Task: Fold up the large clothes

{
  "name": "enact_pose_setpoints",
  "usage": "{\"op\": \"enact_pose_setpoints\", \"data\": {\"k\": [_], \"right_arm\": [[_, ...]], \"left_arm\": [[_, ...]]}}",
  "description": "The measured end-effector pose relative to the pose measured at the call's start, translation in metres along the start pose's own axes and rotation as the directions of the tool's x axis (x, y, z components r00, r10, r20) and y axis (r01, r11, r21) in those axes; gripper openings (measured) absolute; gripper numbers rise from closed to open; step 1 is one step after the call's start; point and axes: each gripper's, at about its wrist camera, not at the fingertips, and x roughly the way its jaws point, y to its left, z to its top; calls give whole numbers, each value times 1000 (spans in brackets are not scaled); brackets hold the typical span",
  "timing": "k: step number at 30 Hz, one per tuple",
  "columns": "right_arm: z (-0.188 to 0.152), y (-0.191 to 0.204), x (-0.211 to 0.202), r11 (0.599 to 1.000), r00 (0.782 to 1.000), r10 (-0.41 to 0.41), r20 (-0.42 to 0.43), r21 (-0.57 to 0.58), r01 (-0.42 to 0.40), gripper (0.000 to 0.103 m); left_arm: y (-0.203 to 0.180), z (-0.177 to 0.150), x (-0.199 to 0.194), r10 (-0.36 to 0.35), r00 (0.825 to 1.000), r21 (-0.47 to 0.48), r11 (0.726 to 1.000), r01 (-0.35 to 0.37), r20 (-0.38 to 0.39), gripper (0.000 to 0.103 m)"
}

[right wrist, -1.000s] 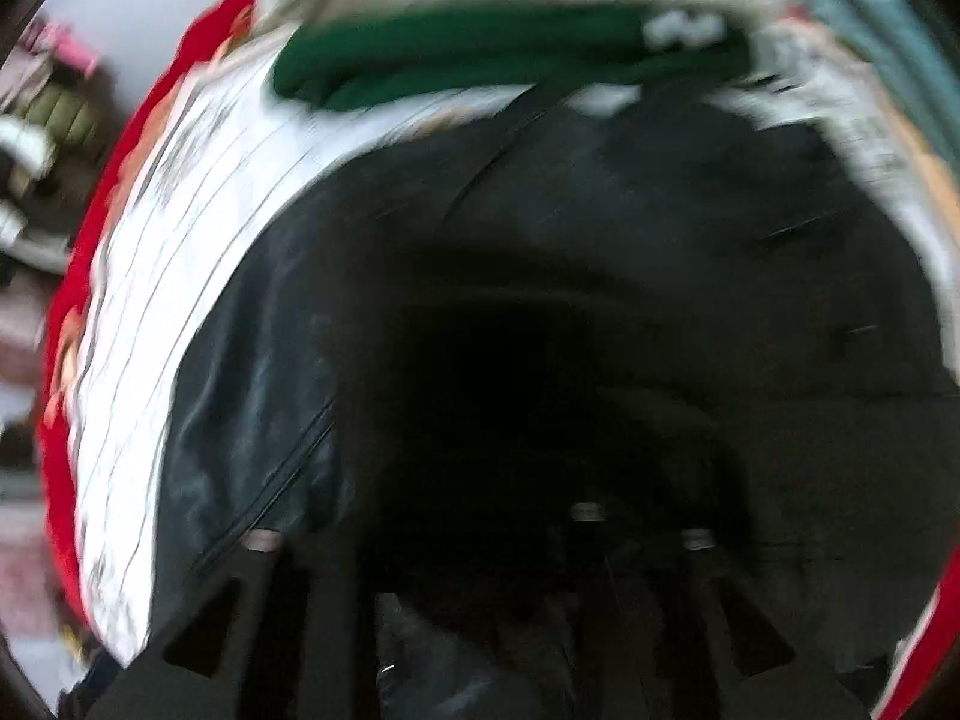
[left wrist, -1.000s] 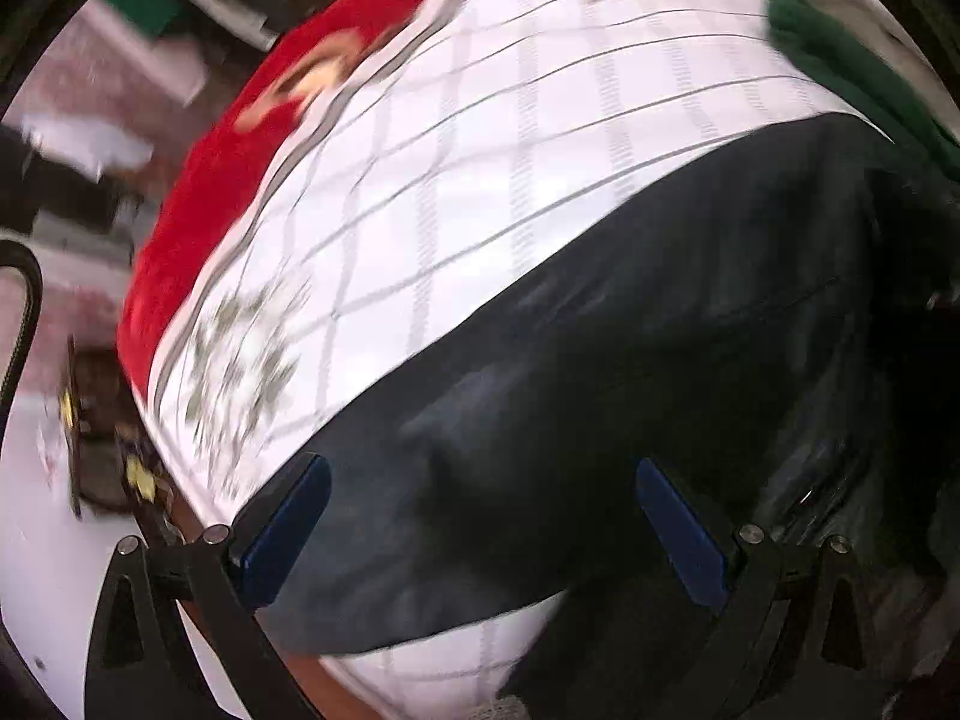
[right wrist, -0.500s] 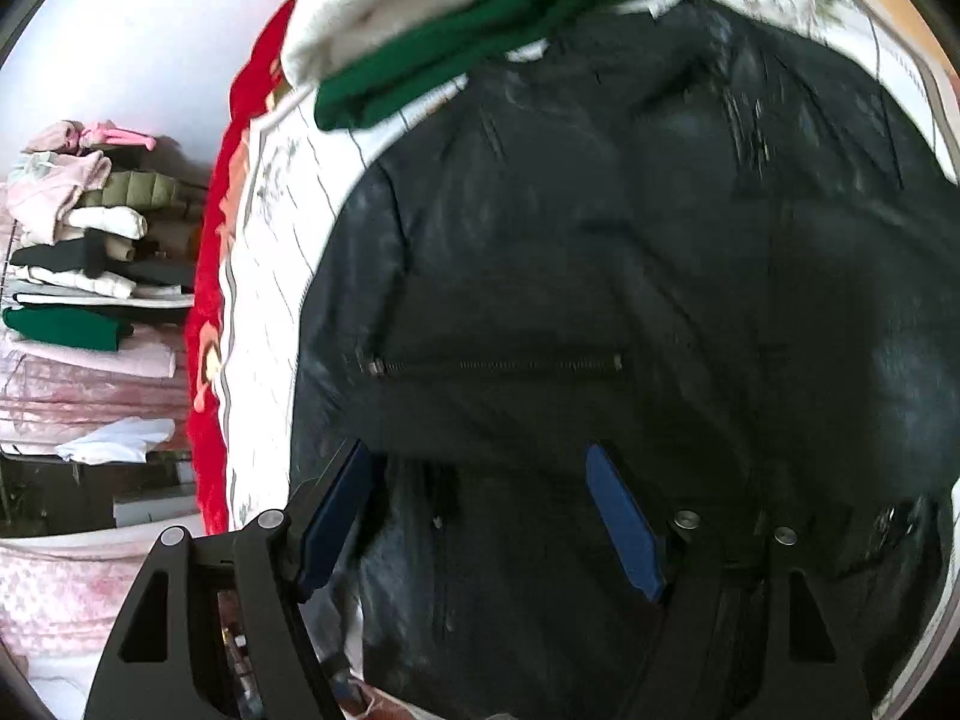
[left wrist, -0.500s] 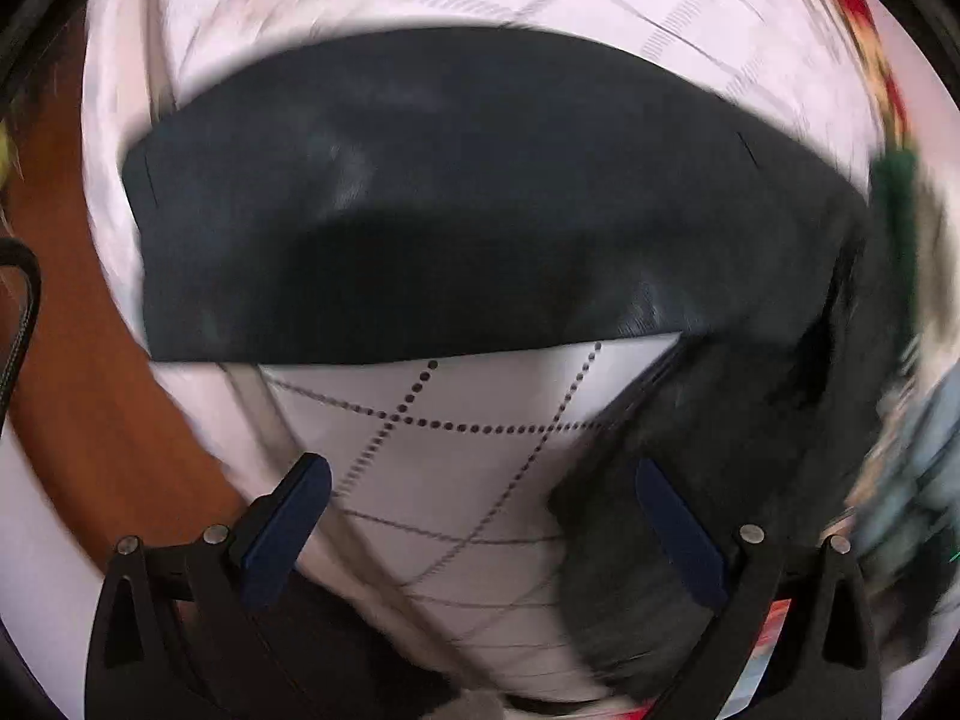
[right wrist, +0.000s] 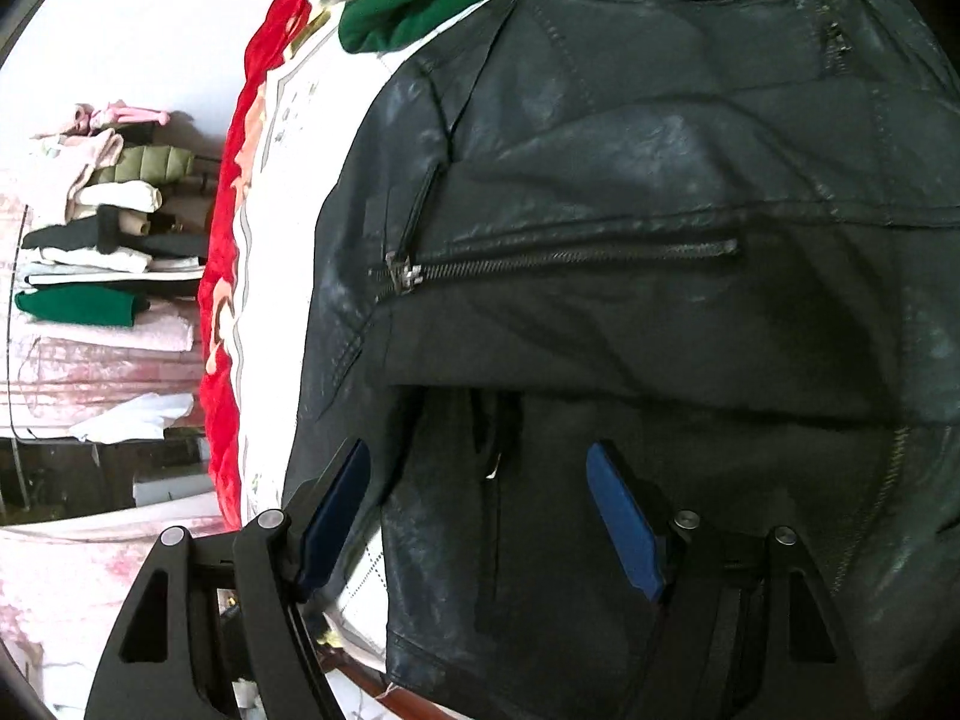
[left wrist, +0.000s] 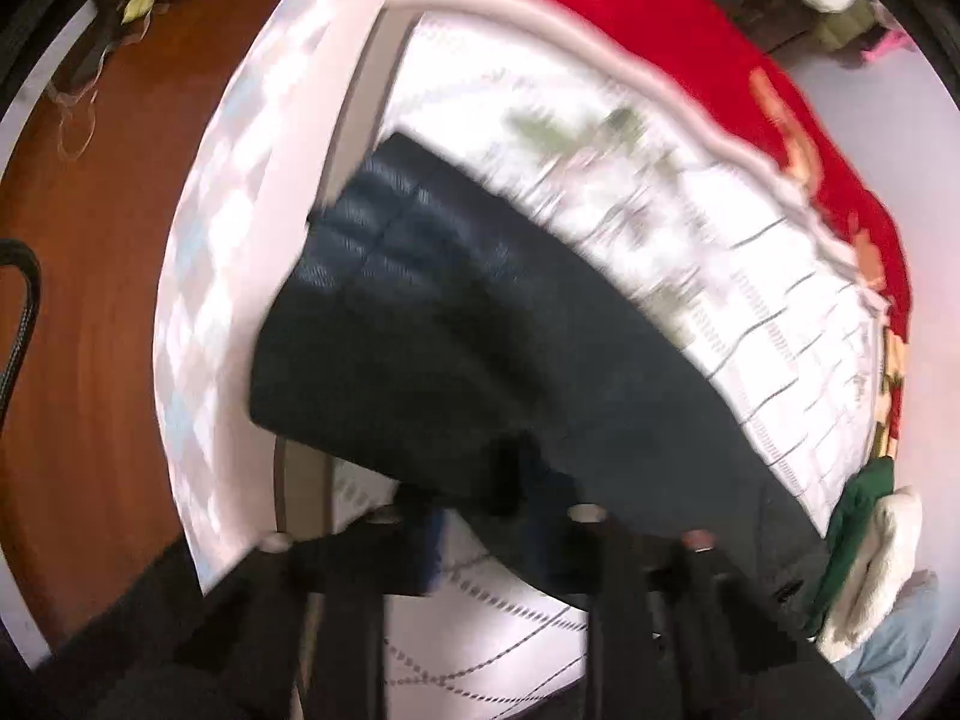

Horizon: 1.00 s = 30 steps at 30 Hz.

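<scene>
A black leather jacket (right wrist: 630, 192) lies on a white quilted bedspread (right wrist: 270, 192). In the right wrist view its zip pocket faces me and a folded flap hangs over the lower part. My right gripper (right wrist: 480, 516) is open, its blue pads either side of the jacket's lower edge, holding nothing. In the blurred left wrist view my left gripper (left wrist: 486, 498) is closed on the edge of a jacket sleeve (left wrist: 420, 324), which stretches up and left across the bedspread (left wrist: 720, 276).
A red blanket (left wrist: 660, 30) edges the bed. A green and white garment (right wrist: 432, 6) lies beside the jacket's collar, also in the left view (left wrist: 864, 552). Stacked folded clothes (right wrist: 102, 240) stand on a shelf at left. Brown floor (left wrist: 90, 300) lies beyond the bed.
My left gripper has swung round and shut on the jacket sleeve edge; it was open before. My right gripper has drawn closer to the jacket's lower part and stays open.
</scene>
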Motion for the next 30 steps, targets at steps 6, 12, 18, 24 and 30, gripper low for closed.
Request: {"op": "enact_pose_setpoints", "data": {"k": [6,12,18,24,30], "right_arm": [[-6,3,4,1000,1000,-7,-5,0,7,76],[-3,0,5,998,999,-54,-2,16,54,76],[3,-5,10,992,992,-129,-10,5,129,76],[5,-8,26,985,986,-166,-33,36,167,76],[10,23,26,982,982,-188,25,1,188,77]], "left_arm": [[-40,30,-41,-137,981,204,973,107,136,7],[-29,37,-21,-213,971,298,939,172,110,7],[24,35,40,-335,941,80,938,339,-50,15],[9,45,63,-441,897,-23,897,441,-31,16],[-43,64,42,-318,947,132,942,309,54,6]]}}
